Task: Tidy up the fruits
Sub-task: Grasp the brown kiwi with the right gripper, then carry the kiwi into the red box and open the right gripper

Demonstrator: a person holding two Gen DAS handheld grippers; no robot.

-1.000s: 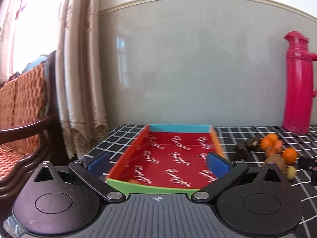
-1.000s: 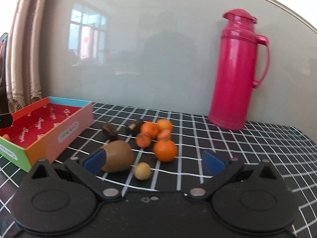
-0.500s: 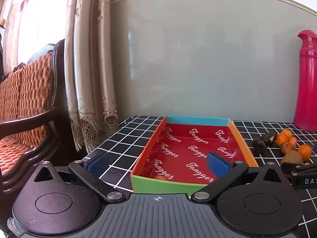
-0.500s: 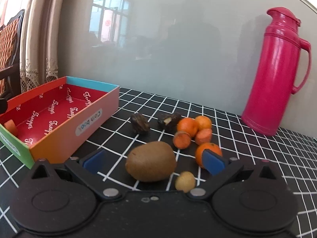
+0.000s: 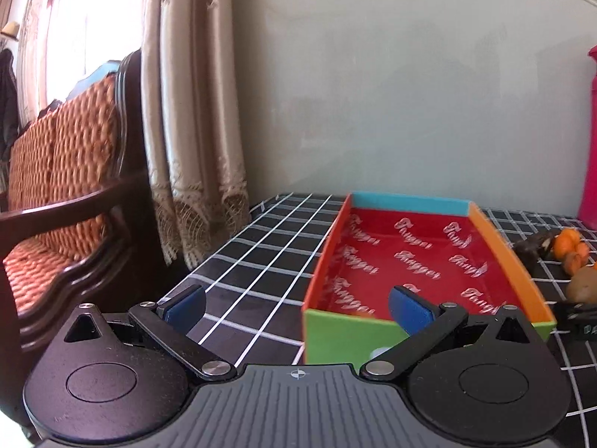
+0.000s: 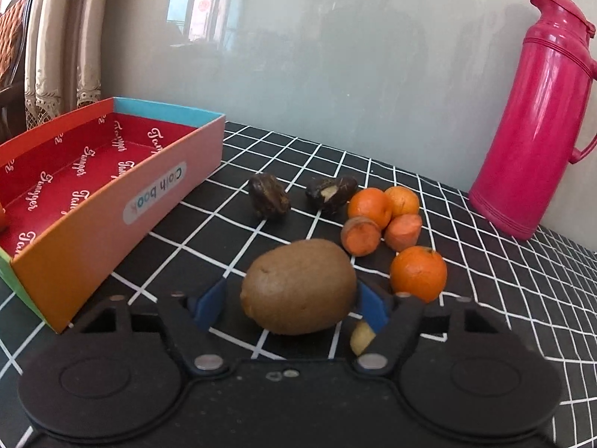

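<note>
Your right tool point(image 6: 294, 304) was closing around the kiwi point(image 6: 298, 286), which lay on the checked bench point(image 6: 485, 280) between the blue pads; whether the left pad had met the skin cannot be told. Just beyond it sat three tangerines point(image 6: 418, 271), two carrot pieces point(image 6: 361, 239) and two dark dates point(image 6: 269, 200), near the pink flask point(image 6: 537, 112). Your left tool point(image 5: 296, 304) stood wide and empty, its right pad over the near end of the red-lined box point(image 5: 350, 339).

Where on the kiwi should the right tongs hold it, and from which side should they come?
Grip the kiwi across its middle, coming from the near side. It lies lengthwise between the closing right tongs, whose pads flank its two ends.
</note>
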